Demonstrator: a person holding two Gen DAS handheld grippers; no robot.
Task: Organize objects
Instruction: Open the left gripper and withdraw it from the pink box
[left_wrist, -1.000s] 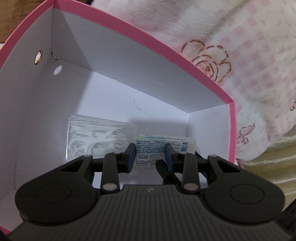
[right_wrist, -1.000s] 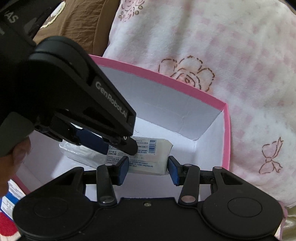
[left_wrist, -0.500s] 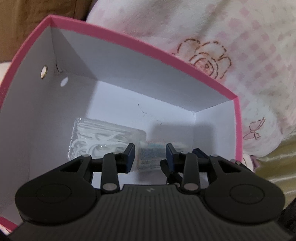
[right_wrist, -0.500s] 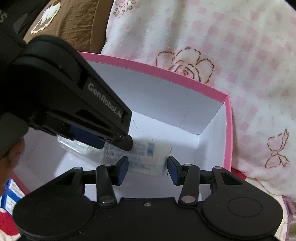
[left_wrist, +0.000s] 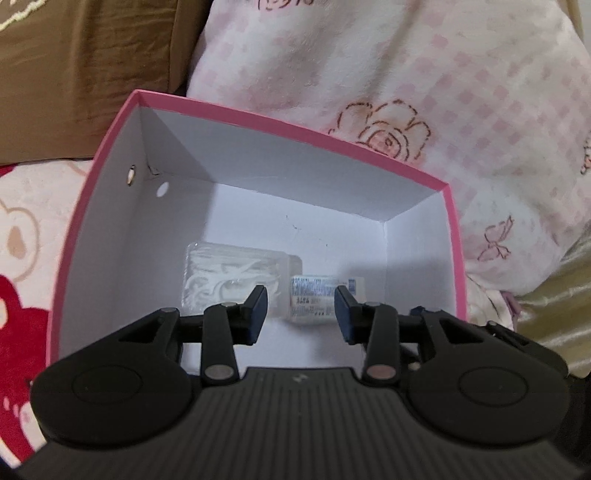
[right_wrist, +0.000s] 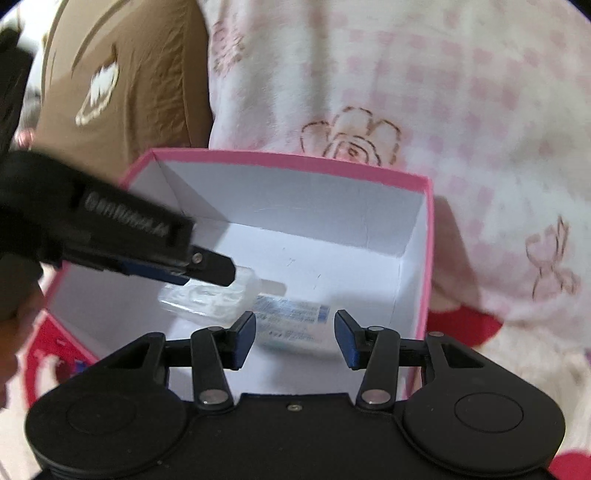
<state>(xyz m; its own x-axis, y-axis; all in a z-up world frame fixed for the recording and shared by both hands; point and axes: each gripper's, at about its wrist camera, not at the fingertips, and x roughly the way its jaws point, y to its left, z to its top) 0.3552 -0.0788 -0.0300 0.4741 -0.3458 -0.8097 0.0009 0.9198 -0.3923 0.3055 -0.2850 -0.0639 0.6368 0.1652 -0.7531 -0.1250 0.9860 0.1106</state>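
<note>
A pink box (left_wrist: 295, 129) with a white inside stands open on the bed; it also shows in the right wrist view (right_wrist: 288, 158). On its floor lie a clear case of white floss picks (left_wrist: 236, 273) (right_wrist: 210, 299) and a small white packet with blue print (left_wrist: 317, 299) (right_wrist: 291, 317), side by side. My left gripper (left_wrist: 300, 314) is open and empty above the box, over the packet. My right gripper (right_wrist: 294, 338) is open and empty above the box's near edge. The left gripper's body (right_wrist: 122, 236) crosses the right wrist view at the left.
A pink-checked white blanket with rose prints (left_wrist: 406, 92) (right_wrist: 424, 92) lies behind and right of the box. A brown cushion (left_wrist: 81, 74) (right_wrist: 122, 81) is at the back left. A red and cream bear-print cover (left_wrist: 22, 288) lies left of the box.
My left gripper let go of the white packet, which now lies on the box floor. Both grippers have risen and drawn back from the box.
</note>
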